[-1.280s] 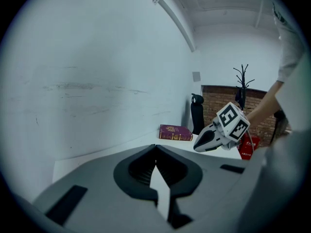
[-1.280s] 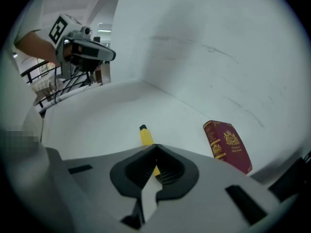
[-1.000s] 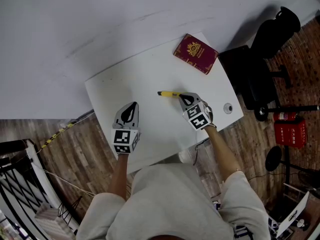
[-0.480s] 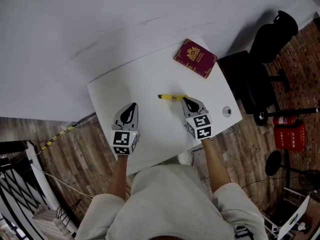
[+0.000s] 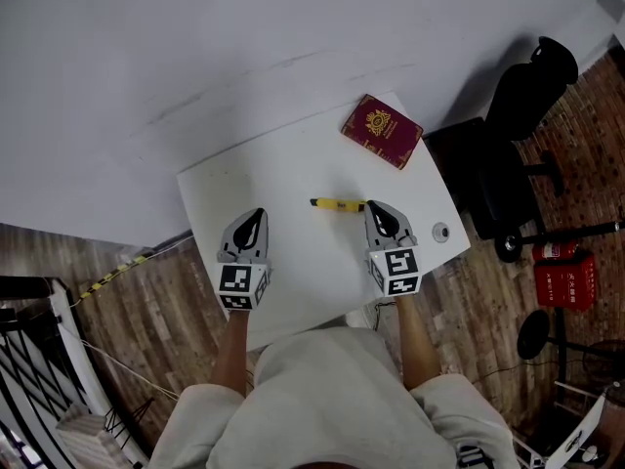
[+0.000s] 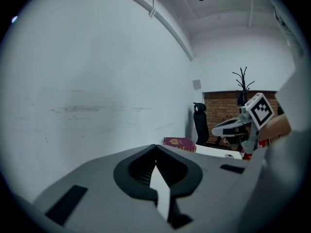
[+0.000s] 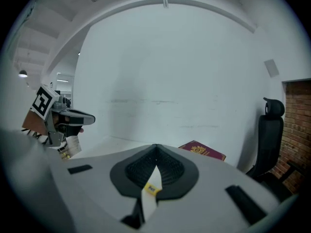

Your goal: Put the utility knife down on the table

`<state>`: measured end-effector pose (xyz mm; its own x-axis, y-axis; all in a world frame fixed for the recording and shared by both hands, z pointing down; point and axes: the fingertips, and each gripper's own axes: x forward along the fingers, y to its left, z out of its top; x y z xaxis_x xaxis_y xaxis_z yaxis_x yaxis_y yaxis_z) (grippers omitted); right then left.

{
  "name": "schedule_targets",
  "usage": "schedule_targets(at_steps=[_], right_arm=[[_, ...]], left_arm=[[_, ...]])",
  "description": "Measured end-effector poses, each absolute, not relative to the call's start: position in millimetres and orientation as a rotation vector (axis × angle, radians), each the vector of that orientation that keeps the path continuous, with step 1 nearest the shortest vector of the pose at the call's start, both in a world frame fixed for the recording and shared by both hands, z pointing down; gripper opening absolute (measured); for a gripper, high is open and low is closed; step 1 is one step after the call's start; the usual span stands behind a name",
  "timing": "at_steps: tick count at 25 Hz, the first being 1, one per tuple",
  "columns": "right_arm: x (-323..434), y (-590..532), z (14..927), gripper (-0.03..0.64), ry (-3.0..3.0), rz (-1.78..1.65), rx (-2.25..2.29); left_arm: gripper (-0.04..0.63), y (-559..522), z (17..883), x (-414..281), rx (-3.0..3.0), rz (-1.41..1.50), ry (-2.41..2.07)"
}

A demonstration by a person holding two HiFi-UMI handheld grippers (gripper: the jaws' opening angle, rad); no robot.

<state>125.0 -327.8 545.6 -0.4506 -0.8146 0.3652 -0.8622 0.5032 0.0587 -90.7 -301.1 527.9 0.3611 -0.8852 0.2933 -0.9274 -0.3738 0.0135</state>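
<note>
The yellow utility knife lies flat on the white table; its right end is hidden under my right gripper. That gripper hangs above the table, shut and empty. In the right gripper view the tips meet, and a bit of the yellow knife shows on the table through the slit below them. My left gripper hovers over the table's left half, also shut with nothing in it, its tips closed together.
A maroon passport lies at the table's far right corner. A small round fitting sits near the right edge. A black office chair and a red fire extinguisher stand on the wooden floor to the right. A white wall rises behind the table.
My right gripper has risen off the knife and rolled level, while the knife stays lying on the table. The left gripper has lifted a little.
</note>
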Motion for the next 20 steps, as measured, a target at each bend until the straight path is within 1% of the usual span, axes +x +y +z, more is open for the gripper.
schedule_targets(at_steps=[8, 20], right_arm=[[130.3, -326.7, 511.3, -0.003, -2.437, 0.123, 1.443], [143.0, -324.4, 495.3, -0.003, -2.444, 0.109, 1.489]], left_arm=[[0.006, -298.0, 505.3, -94.0, 2.459, 0.315, -1.691], [0.006, -296.9, 484.2, -90.5, 2.49, 0.284, -1.726]])
